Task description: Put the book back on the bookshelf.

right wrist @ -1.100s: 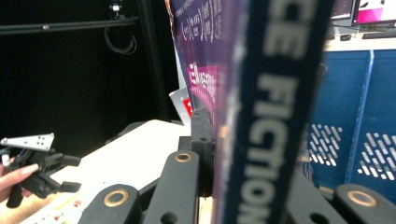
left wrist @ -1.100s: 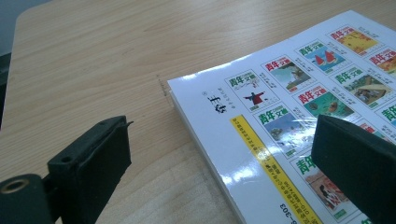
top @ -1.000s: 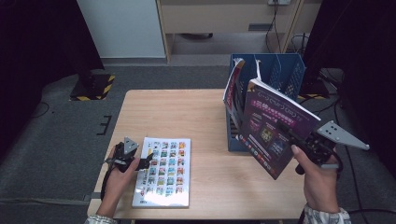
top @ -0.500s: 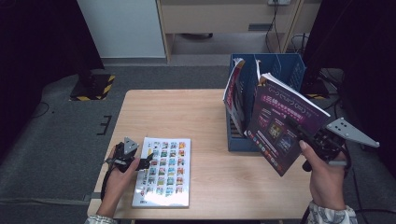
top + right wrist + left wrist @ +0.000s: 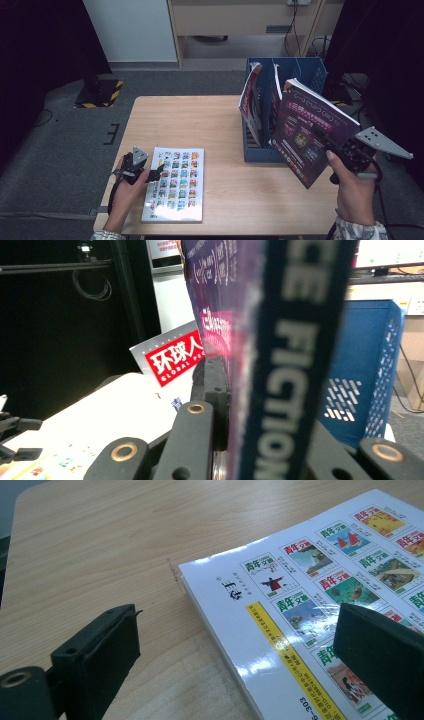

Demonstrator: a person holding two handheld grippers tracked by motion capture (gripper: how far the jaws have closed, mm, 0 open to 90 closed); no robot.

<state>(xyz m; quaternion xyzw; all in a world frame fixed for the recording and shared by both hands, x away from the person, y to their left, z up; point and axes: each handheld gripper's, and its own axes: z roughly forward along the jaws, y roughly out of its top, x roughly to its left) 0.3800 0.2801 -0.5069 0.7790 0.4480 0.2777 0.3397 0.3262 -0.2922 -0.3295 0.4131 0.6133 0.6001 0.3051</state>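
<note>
On the right side of the wooden table (image 5: 210, 125), the right gripper (image 5: 334, 146) holds a purple magazine (image 5: 310, 135) up in the air. Its two black jaws are squeezed tight on the lower edge of the magazine, one on each side. The magazine is tilted, and it hangs just in front of a blue file box (image 5: 300, 75) that stands at the far right of the table. Another magazine (image 5: 250, 100) with a white and red cover already stands inside that box, leaning to the left. From the right gripper view, the spine of the purple magazine (image 5: 295, 355) is very close and blurry, and the blue box (image 5: 370, 365) is behind it. Down at the near left, a white book with many small pictures (image 5: 175, 182) lies flat on the table. The left gripper (image 5: 152, 175) sits at its left edge. Its jaws are open wide, one over the bare wood and one over the cover, and they hold nothing.
</note>
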